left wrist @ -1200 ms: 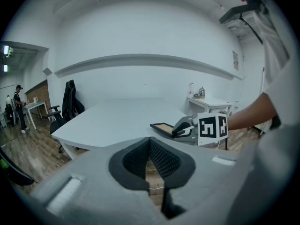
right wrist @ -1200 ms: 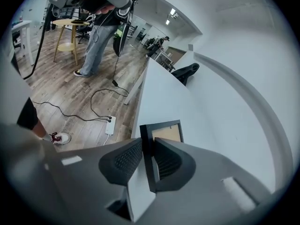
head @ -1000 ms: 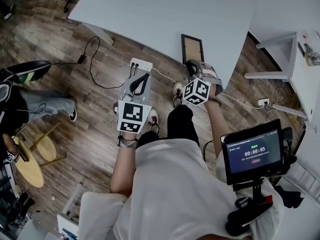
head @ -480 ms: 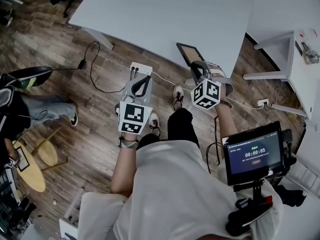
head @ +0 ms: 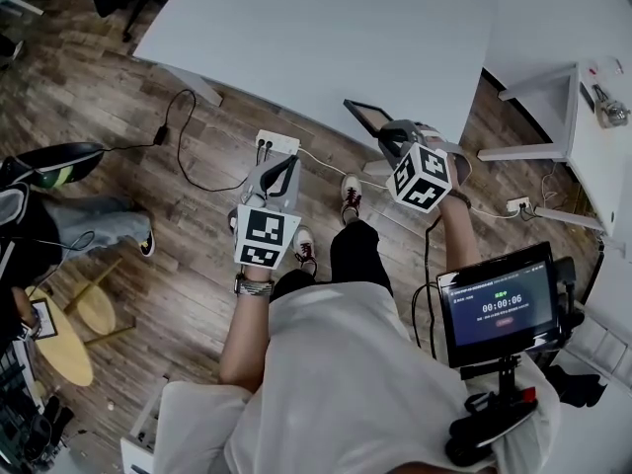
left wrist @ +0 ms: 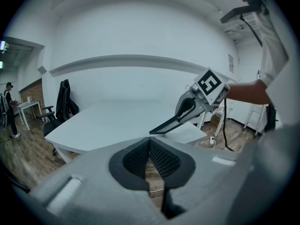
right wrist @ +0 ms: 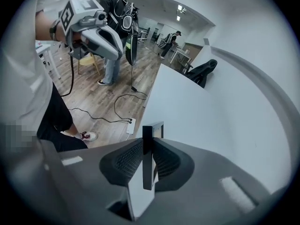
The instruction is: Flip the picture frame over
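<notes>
The black-rimmed picture frame (head: pixel 366 117), its brown panel showing, is tilted over the white worktop's (head: pixel 326 28) near edge. Its long axis runs away from the right gripper (head: pixel 387 138), whose fingers clamp its edge. The left gripper's (head: pixel 276 166) fingers are together, empty.

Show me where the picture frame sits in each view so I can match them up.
Head view: picture frame right of centre, at the near edge of the white table, clamped in the right gripper.
Left gripper view: right of centre, seen as a thin dark edge above the white table.
Right gripper view: bottom centre, edge-on between the jaws.
Shared landmark: the white table.
</notes>
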A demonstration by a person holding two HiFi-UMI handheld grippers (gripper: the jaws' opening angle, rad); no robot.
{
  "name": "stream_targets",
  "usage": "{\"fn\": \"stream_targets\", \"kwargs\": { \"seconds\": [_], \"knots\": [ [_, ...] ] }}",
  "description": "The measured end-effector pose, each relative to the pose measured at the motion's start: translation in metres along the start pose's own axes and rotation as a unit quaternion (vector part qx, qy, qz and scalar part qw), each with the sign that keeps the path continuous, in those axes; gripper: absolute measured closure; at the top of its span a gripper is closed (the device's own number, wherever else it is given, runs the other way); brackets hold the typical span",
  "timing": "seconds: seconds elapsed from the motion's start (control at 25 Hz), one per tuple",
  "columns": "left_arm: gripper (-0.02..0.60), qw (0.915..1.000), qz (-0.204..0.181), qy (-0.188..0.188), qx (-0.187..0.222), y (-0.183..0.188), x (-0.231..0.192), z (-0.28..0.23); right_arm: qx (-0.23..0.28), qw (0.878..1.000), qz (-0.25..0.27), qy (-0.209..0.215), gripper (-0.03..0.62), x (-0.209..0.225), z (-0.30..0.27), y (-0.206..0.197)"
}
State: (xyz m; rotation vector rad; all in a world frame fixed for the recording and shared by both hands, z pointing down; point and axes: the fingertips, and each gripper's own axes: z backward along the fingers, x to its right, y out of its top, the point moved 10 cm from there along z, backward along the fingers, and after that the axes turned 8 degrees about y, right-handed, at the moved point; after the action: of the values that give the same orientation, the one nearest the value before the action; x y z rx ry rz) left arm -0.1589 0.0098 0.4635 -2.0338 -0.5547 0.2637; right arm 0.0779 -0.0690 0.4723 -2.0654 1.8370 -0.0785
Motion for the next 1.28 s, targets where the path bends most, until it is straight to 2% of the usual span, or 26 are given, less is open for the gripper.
{"fn": "stream_targets", "kwargs": {
  "seconds": [0.36,0.56,0.64,0.96,1.28],
  "knots": [
    [0.578,0.9999,-0.002,0.000,0.010,0.003,-0.010,-0.003,0.005,0.996,-0.019,0.083,0.528,0.023,0.008,0.012],
    [0.578,1.0000,0.000,0.003,-0.005,0.070,-0.001,-0.070,0.019,0.990,-0.031,0.135,0.528,0.104,0.013,-0.023],
    [0.578,1.0000,0.002,0.003,-0.005,0.086,0.001,-0.088,0.028,0.986,-0.041,0.162,0.528,0.124,0.012,-0.030],
    [0.578,0.9998,0.010,0.011,0.011,0.091,0.009,-0.094,0.052,0.963,-0.074,0.255,0.528,0.139,0.006,-0.025],
    [0.578,0.9994,0.017,0.022,0.019,0.098,0.017,-0.099,0.059,0.950,-0.055,0.302,0.528,0.156,0.001,-0.014]
  ]
}}
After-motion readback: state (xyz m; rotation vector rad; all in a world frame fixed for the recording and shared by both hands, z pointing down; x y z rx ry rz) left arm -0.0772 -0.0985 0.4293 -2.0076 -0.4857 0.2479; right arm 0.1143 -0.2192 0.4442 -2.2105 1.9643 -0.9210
